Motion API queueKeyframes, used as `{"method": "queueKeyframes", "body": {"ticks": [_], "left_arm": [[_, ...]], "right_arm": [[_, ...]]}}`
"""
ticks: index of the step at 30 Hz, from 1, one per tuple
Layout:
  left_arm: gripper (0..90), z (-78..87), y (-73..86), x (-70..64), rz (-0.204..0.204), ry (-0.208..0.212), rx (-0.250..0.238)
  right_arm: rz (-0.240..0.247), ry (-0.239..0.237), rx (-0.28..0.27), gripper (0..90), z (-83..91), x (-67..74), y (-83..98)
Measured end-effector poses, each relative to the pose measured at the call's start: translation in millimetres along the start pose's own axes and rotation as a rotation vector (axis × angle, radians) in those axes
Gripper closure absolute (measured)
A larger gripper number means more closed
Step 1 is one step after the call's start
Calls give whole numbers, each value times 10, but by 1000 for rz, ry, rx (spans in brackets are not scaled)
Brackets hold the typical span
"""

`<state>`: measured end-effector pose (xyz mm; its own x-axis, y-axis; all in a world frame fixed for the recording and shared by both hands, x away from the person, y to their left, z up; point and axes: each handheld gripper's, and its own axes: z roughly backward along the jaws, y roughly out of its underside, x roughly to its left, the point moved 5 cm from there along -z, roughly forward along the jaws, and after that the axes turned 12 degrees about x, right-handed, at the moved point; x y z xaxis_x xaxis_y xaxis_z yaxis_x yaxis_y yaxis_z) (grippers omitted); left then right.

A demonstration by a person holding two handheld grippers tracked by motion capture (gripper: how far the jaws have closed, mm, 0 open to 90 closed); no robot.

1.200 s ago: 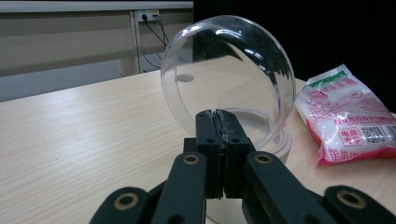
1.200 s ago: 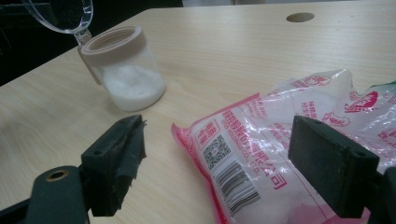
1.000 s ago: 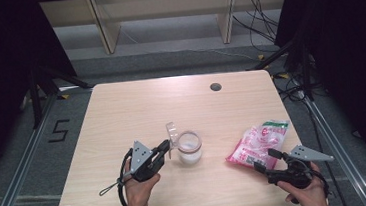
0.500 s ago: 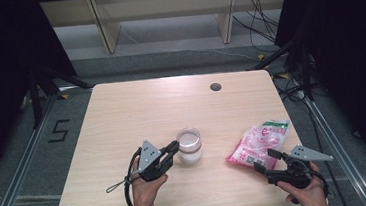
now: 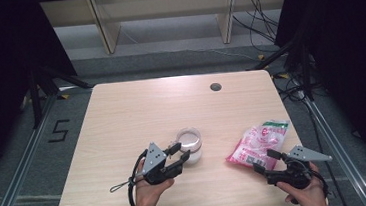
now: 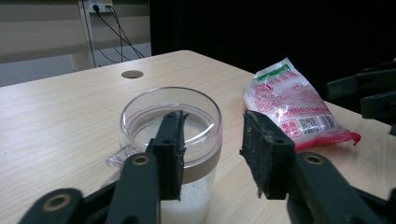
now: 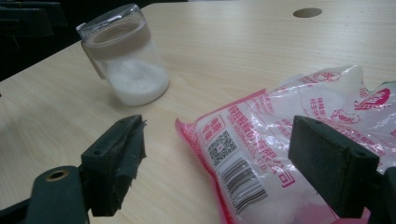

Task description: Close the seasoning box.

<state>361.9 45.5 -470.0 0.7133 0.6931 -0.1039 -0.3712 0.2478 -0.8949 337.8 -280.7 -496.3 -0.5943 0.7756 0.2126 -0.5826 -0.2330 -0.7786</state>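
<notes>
The clear jar (image 5: 190,143) stood upright near the middle of my side of the table (image 5: 136,107), its lid closed over a brownish band, the lid's small tab jutting out to one side. White grains, like sugar or salt, filled its lower part, as my left gripper view showed (image 6: 184,154). To its right, well apart, lay the pink-and-white sealed packet (image 5: 258,144), flat on the wood, with a green strip at its far end and a barcode and square code near my side. A round hole (image 5: 215,86) sat in the tabletop farther off; nothing stood between jar and packet.

My left gripper (image 5: 179,156) pointed at the jar from just beside it. Its jaws had just been opening and stood about halfway apart; one pad (image 6: 172,149) lay across the front of the jar, the other clear of it, and I gripped nothing. My right gripper (image 5: 264,160) rested low at the packet's near corner, jaws spread wide, the packet's edge lying between them, untouched by the pads (image 7: 119,156).
</notes>
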Motion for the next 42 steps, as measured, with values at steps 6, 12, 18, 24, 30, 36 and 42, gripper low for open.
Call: {"method": "queueKeyframes", "body": {"ticks": [6, 12, 18, 24, 30, 36, 42], "left_arm": [[399, -6, 13, -72, 14, 31, 14], [297, -9, 44, -151, 11, 39, 38], [269, 3, 73, -181, -10, 39, 51], [259, 1, 95, -230, -12, 42, 41], [247, -7, 132, -282, -15, 49, 57], [234, -11, 170, -319, -3, 59, 57], [233, -41, 190, -401, -4, 79, 58]], "right_arm": [[-4, -9, 6, 195, -7, 15, 4], [2, -9, 15, 195, -8, 15, 10], [-18, -21, 17, 195, -21, 27, 20], [-17, -38, 18, 194, -36, 41, 24], [7, -23, 14, 191, -43, 13, 23], [-41, -34, 47, 190, -30, 61, 41], [-34, -31, 42, 190, -34, 51, 41]]}}
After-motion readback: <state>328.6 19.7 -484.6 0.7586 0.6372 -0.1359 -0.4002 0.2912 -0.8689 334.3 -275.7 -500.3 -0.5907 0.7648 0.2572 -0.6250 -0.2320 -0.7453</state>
